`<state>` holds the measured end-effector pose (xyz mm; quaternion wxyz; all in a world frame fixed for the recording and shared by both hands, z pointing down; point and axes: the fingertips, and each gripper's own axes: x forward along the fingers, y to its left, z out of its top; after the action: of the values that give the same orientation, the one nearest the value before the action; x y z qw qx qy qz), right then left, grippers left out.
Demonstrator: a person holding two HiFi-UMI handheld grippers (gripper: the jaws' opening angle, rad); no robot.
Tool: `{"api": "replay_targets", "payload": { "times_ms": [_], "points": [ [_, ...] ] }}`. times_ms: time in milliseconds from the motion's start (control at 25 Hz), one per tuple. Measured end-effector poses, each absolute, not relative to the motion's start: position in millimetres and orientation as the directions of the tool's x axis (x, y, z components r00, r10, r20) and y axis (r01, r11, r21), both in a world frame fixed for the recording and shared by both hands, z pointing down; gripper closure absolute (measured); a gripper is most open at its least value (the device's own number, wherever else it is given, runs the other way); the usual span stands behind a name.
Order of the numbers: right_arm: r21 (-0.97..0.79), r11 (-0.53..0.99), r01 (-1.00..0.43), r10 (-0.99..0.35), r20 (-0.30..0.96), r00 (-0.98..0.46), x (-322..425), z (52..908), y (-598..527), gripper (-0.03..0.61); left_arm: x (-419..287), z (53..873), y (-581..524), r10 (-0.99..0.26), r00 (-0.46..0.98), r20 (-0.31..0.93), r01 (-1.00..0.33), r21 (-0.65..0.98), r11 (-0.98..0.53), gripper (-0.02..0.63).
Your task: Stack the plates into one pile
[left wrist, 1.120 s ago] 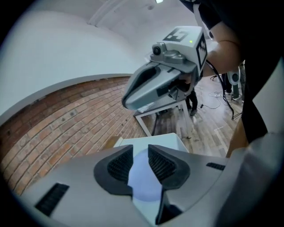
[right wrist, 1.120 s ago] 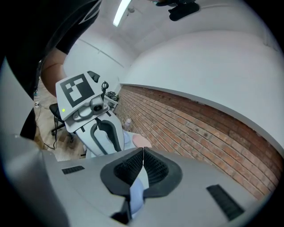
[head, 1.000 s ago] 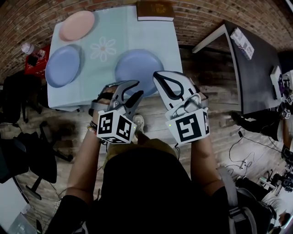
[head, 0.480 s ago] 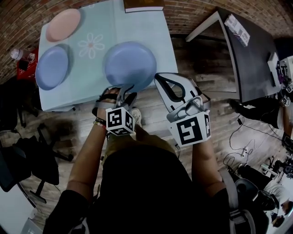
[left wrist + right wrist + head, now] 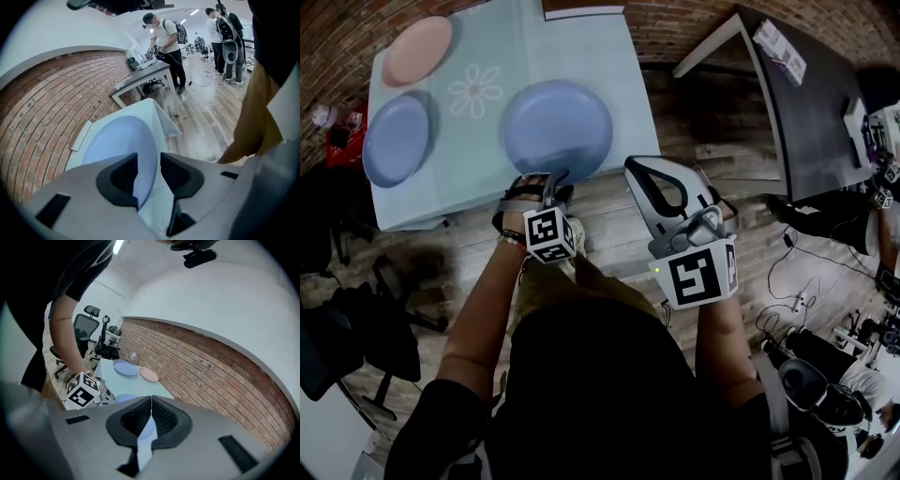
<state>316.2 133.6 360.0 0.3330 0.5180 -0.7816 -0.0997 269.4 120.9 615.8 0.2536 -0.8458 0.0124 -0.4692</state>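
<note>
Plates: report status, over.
Left gripper jaws just opened, large blue plate rim between them, ungripped. Right gripper shut, empty. Small blue plate, pink plate unstacked. Book clear of plates.

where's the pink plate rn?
Head view, upper left: the pink plate lies at the far left corner of the table, by the brick wall, just beyond the smaller blue plate.

Three round plates lie flat and unstacked on the table (image 5: 572, 47): a large blue plate (image 5: 557, 128) by the near edge toward its right corner, a smaller blue plate (image 5: 397, 140) at the left edge (well apart from the large one), and a pink plate (image 5: 417, 51) just beyond it, in the far left corner.
</note>
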Motion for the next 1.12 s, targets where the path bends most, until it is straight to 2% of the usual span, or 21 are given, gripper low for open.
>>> {"api": "replay_targets", "payload": {
  "times_ms": [360, 440, 480, 560, 960, 1120],
  "points": [
    [0.505, 0.451, -0.736, -0.868, 0.441, -0.229, 320.7, 365.4, 145.6, 0.543, 274.9, 636.9, 109.0, -0.311, 0.527, 0.791, 0.229, -0.484, -0.844, 0.466],
    [0.505, 0.447, -0.738, -0.871, 0.432, -0.232, 320.2, 364.4, 146.8, 0.543, 275.3, 635.9, 111.6, -0.323, 0.515, 0.794, 0.283, -0.513, -0.811, 0.499],
    [0.504, 0.446, -0.740, -0.873, 0.429, -0.234, 320.0, 364.2, 147.5, 0.543, 276.7, 632.5, 114.1, -0.335, 0.519, 0.787, 0.310, -0.538, -0.784, 0.554],
    [0.504, 0.445, -0.740, -0.873, 0.426, -0.235, 320.1, 364.4, 148.5, 0.543, 280.1, 624.8, 117.5, -0.355, 0.538, 0.765, 0.330, -0.579, -0.746, 0.571],
    [0.505, 0.453, -0.735, -0.877, 0.401, -0.265, 314.2, 360.0, 144.1, 0.543, 278.7, 589.5, 118.0, -0.352, 0.562, 0.748, 0.359, -0.604, -0.711, 0.577],
    [0.516, 0.458, -0.724, -0.880, 0.379, -0.286, 309.2, 351.5, 137.5, 0.543, 274.8, 562.2, 112.0, -0.373, 0.563, 0.737, 0.329, -0.615, -0.717, 0.577]
  ]
}}
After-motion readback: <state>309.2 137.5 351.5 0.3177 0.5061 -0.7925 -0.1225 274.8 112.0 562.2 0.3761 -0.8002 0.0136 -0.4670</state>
